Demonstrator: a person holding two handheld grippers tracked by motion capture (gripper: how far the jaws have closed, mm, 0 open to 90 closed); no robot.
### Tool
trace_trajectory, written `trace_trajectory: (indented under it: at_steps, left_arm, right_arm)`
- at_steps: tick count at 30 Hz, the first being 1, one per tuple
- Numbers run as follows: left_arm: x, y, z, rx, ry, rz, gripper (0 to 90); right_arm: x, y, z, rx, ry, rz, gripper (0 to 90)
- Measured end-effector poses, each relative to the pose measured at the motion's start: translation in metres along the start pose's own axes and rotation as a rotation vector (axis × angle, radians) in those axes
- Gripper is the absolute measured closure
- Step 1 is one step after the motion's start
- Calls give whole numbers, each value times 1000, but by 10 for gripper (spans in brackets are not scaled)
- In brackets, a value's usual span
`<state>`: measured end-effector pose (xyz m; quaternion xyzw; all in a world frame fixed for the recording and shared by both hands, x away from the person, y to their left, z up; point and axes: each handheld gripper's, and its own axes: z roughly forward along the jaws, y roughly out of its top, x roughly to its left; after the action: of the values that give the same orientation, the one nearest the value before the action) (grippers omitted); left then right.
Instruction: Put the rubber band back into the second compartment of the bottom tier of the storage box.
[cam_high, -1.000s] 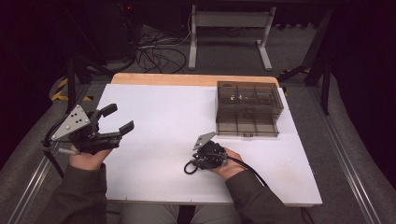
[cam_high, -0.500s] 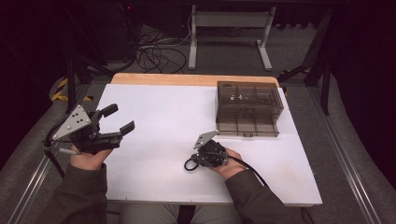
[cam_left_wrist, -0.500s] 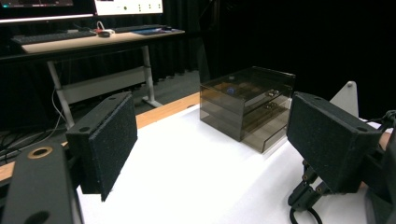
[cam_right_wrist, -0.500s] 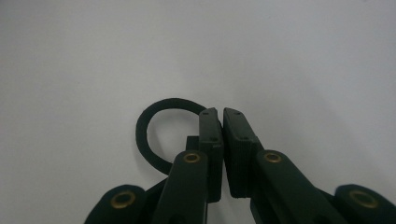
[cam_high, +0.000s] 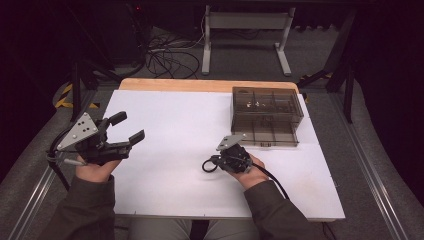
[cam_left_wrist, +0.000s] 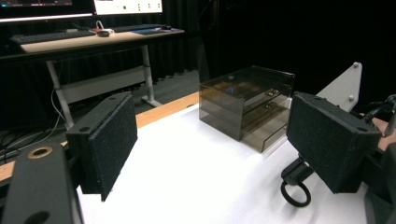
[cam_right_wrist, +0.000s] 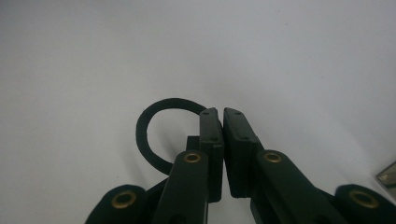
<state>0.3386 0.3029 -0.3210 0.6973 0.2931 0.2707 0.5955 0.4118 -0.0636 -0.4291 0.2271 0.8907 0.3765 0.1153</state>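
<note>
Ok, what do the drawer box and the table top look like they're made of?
The drawer box looks like smoke-tinted clear plastic with a glossy finish: its dividers and small parts inside show through the walls. The table top is a matte white sheet, probably laminate or paper, without glare; a wood-coloured strip runs along its far edge.

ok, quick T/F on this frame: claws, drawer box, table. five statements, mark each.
1. The left claw is open, nothing between its pads. True.
2. The right claw is wide open. False: its pads are pressed together over the white table.
3. The smoky drawer box stands at the table's far right. True.
4. The left claw grips the drawer box. False: it is well apart from it, near the table's left edge.
5. A black ring shows beside the right claw. True.
</note>
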Motion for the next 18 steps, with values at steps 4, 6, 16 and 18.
trace_trajectory:
  at_steps: [4, 6, 16, 18]
  left_arm:
    - [0, 0, 0, 0, 1, 0, 172]
    - [-1, 0, 1, 1, 1, -3, 172]
    - [-1, -1, 2, 1, -1, 0, 172]
    - [-1, -1, 2, 5, 1, 3, 171]
  right_arm:
    - [-4, -1, -4, -16, -17, 18, 872]
    - [-6, -1, -6, -23, -25, 23, 872]
    - [-16, -3, -18, -69, -103, 56, 873]
    - [-18, -4, -20, -74, -113, 60, 872]
